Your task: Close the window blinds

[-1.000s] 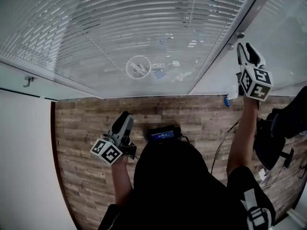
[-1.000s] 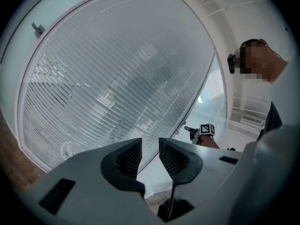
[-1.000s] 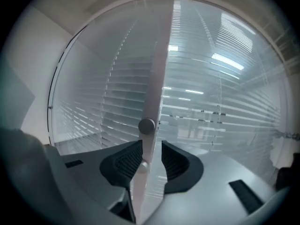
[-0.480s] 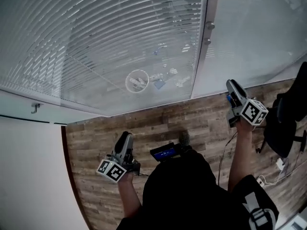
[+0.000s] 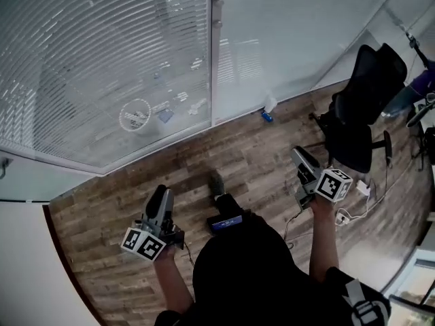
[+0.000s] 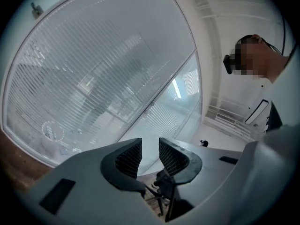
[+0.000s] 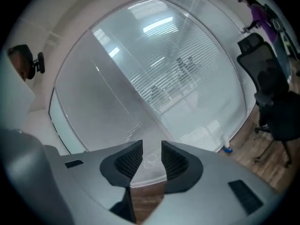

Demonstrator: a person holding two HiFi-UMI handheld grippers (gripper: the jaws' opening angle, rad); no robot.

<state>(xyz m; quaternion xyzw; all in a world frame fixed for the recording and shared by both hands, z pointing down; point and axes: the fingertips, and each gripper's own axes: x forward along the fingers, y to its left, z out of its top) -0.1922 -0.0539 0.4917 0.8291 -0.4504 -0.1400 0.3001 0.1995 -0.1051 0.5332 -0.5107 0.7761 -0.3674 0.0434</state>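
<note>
Window blinds point(image 5: 81, 53) hang lowered behind the glass wall point(image 5: 292, 32) ahead of you, slats apparently turned shut, and your left hand-held gripper point(image 5: 159, 197) and right hand-held gripper point(image 5: 300, 156) sit low, well clear, jaws apart and empty, so little seems left.

Head view is taken from overhead, steeply down onto the wood floor point(image 5: 224, 155), from well off. Blinds point(image 5: 88, 60) are caught at upper left, black chair point(image 5: 357, 114) at upper right. Left gripper view is aimed about level along its jaws, at blinds and glass point(image 5: 285, 32). Right gripper view is pointed slightly down at the glass, floor kept low in frame. Blinds, floor and chair are shared by all three.
</note>
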